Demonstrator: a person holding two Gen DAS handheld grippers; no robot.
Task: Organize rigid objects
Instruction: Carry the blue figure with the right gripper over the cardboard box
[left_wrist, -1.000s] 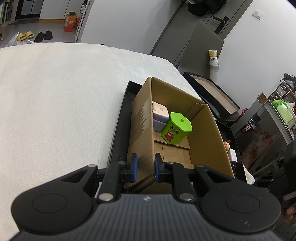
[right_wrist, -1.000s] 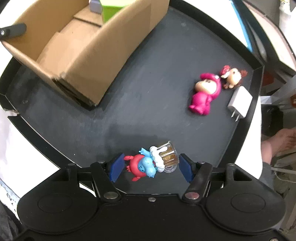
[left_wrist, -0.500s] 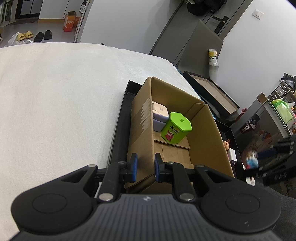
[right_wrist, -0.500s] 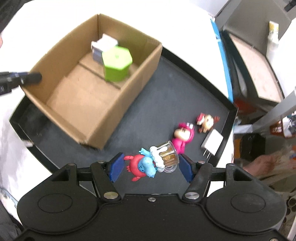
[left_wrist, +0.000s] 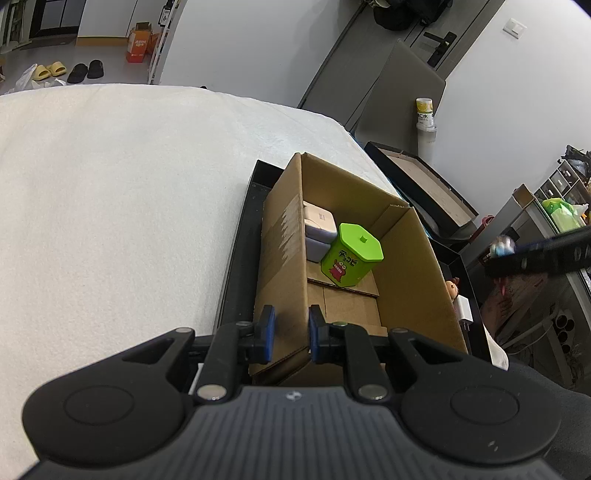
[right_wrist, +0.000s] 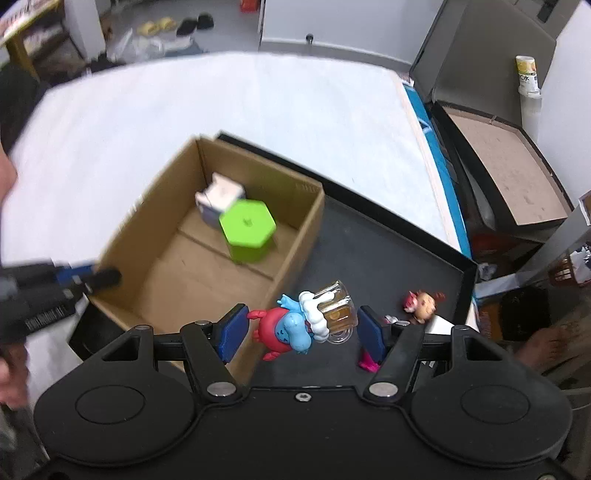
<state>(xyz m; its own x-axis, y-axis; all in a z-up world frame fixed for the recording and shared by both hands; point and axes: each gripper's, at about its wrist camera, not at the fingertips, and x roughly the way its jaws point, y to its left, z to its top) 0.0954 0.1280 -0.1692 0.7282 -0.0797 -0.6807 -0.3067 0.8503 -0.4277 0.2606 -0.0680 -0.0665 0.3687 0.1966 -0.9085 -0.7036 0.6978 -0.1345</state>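
Right gripper (right_wrist: 302, 328), lower centre, clamps a blue figurine (right_wrist: 295, 325); left gripper (left_wrist: 289, 328) pinches the cardboard box (left_wrist: 280, 273) wall, nearly closed.

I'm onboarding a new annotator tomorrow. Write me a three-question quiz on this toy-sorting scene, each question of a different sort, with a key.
1. True or false: the left hand-held gripper is clamped on the brown cardboard box wall.
2. What does the right hand-held gripper hold? A) green hexagonal tin B) blue-and-red figurine with a clear mug C) white charger
3. Fill in: the green hexagonal tin stands inside the ____.

Key:
1. True.
2. B, the blue-and-red figurine with a clear mug.
3. Cardboard box, beside a white rectangular case.
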